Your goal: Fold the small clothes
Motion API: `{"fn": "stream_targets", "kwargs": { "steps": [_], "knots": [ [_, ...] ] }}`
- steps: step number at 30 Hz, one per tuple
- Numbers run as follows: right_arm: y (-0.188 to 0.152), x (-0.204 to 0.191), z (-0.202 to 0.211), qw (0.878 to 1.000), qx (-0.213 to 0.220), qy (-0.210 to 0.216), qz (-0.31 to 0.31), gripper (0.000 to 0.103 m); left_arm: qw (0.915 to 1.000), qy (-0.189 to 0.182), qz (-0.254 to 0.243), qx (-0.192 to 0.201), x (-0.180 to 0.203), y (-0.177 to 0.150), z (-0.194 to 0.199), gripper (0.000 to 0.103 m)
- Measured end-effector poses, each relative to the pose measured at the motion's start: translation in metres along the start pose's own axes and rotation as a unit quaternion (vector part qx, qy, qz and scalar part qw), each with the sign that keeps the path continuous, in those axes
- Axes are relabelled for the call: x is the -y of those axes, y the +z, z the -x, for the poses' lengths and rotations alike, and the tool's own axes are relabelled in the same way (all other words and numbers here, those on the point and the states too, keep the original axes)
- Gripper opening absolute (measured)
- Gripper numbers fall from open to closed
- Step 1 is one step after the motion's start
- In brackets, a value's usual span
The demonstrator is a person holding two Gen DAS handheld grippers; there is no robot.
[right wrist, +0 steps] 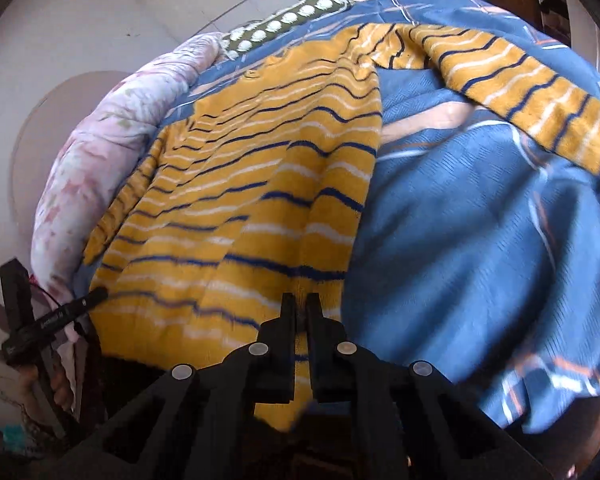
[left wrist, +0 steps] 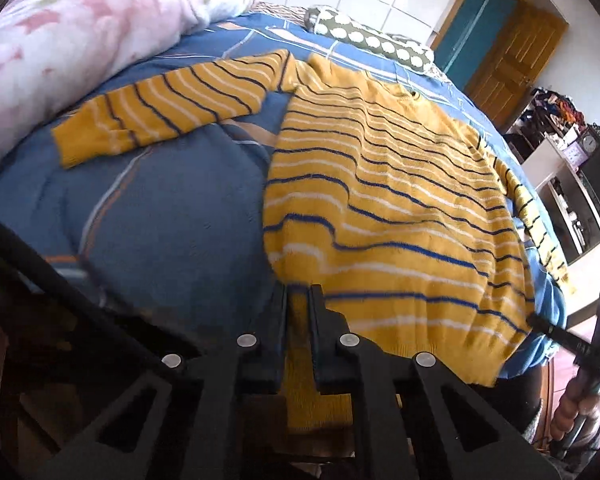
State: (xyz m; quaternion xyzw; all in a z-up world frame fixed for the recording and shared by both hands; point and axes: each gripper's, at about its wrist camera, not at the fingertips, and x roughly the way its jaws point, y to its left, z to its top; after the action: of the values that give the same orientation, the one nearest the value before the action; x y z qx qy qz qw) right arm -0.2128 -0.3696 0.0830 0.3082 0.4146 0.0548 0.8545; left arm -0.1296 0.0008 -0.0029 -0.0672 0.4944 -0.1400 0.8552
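Yellow striped sweater (left wrist: pixel 388 200) lies flat on the blue bedsheet (left wrist: pixel 160 208). Left gripper (left wrist: pixel 298 296) pinches the sweater's bottom hem near its left corner; right gripper (right wrist: pixel 298 304) pinches the hem near its right corner

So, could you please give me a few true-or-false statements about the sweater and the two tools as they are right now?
1. The yellow knitted sweater with blue and white stripes lies spread on a blue patterned bedspread. True.
2. The left tool is wide open above the bedspread. False: its fingers are closed on the sweater's hem.
3. The right tool grips the sweater's hem. True.
4. Both sleeves are already folded over the body. False: each sleeve stretches out sideways.
5. A pink floral quilt lies beside the sweater. True.
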Motion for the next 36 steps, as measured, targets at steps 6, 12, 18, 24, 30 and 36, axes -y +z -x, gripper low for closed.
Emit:
{"fn": "stream_targets", "kwargs": {
  "steps": [6, 12, 18, 24, 30, 36],
  "knots": [
    [-0.017, 0.027, 0.033, 0.999, 0.035, 0.005, -0.029, 0.004, 0.9996, 0.002, 0.007, 0.026, -0.016, -0.01, 0.024, 0.007],
    [-0.007, 0.113, 0.097, 0.975, 0.15, -0.067, -0.152, 0.016, 0.9965, 0.005, -0.01, 0.083, -0.007, -0.01, 0.05, 0.057],
    [-0.018, 0.181, 0.122, 0.939, 0.203, -0.081, -0.266, 0.035, 0.9976, -0.006, -0.028, 0.064, 0.015, -0.011, 0.035, 0.062],
    [-0.005, 0.197, 0.124, 0.933, 0.219, -0.112, -0.264, 0.036, 0.9977, -0.006, -0.031, 0.06, 0.018, -0.013, 0.031, 0.063],
    [0.026, 0.206, 0.102, 0.938, 0.191, -0.175, -0.23, 0.034, 0.998, -0.006, -0.027, 0.057, 0.016, -0.013, 0.029, 0.063],
    [0.055, 0.208, 0.136, 0.941, 0.202, -0.194, -0.192, 0.009, 0.9974, -0.008, -0.024, 0.067, 0.011, -0.011, 0.034, 0.063]
  ]
}}
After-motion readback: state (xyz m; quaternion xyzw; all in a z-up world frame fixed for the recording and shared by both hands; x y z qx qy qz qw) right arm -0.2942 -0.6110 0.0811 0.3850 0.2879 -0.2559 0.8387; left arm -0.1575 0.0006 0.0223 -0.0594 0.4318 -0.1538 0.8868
